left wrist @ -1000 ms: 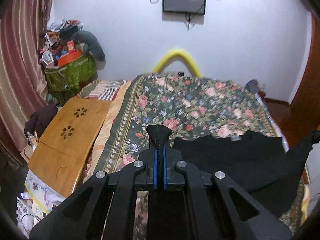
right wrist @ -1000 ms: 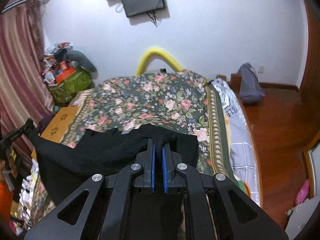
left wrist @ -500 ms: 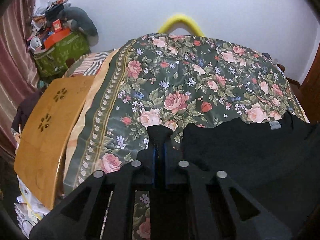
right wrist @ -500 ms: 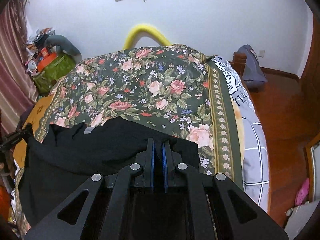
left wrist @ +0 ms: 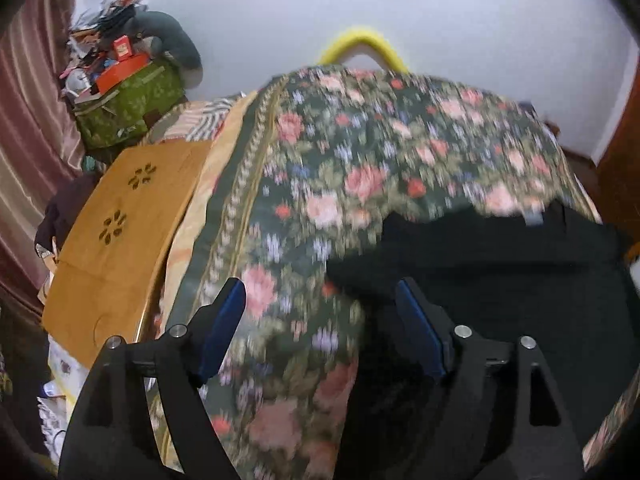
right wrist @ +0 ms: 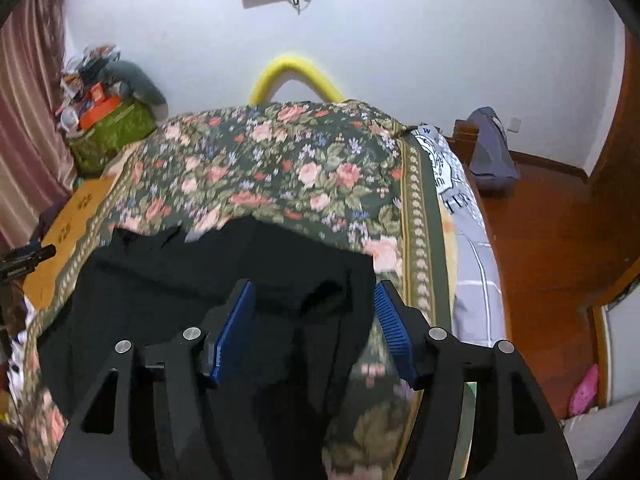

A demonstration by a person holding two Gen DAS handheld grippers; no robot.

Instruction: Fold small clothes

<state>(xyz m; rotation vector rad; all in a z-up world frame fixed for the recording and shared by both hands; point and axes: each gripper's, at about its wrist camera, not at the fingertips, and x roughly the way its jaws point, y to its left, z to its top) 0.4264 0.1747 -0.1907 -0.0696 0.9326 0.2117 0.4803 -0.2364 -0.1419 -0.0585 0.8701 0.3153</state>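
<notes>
Left wrist view: left gripper (left wrist: pixel 320 312) and right gripper (right wrist: pixel 314 312) both gape above black garment (right wrist: pixel 200 280).

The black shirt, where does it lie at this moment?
The black shirt lies flat on the flowered bedspread, at the near end of the bed, under the open right claw; in the left wrist view it fills the lower right.

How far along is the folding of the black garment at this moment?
Done: the black garment lies spread on the floral bedspread. In hand: nothing; the left hand-held gripper and right hand-held gripper are both open above it. Left: no neat fold shows yet, so seemingly all the folding.
</notes>
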